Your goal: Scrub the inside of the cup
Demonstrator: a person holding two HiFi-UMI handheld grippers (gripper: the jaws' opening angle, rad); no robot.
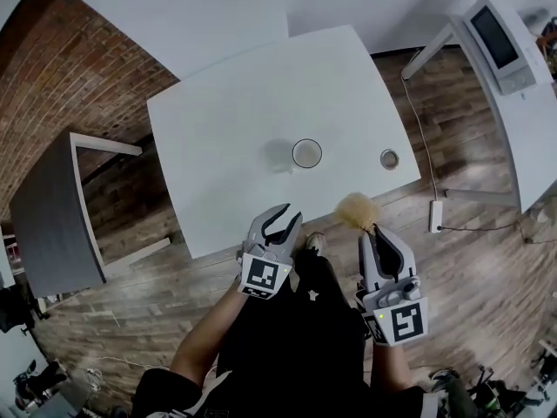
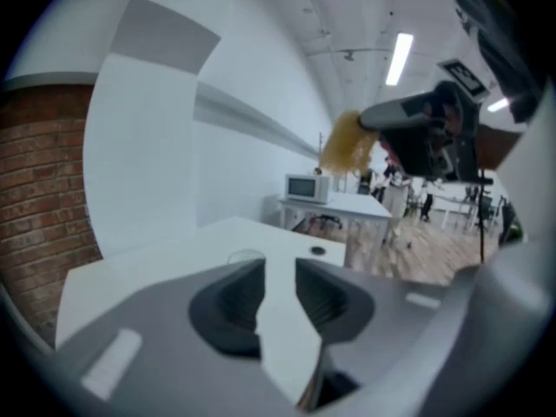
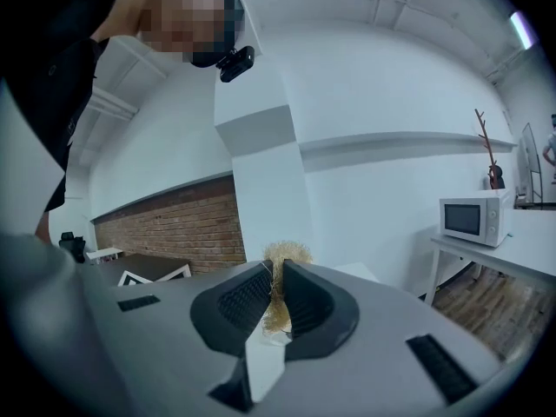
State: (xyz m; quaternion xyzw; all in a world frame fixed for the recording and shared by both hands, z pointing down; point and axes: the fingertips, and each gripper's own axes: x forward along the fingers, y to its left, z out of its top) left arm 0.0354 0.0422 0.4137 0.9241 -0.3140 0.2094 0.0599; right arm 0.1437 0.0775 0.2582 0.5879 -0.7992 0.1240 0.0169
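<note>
Table (image 1: 218,120): cup (image 1: 306,153) beyond L gripper (image 1: 291,216) fingers (image 1: 262,232); R gripper (image 1: 379,233) clamps scrubber (image 1: 357,211).

We see the cup (image 1: 306,153) alone in the middle of the table (image 1: 218,120), with bare top all around it. A small round thing (image 1: 389,158) sits off to its right, well apart. The path from the near edge is open.
</note>
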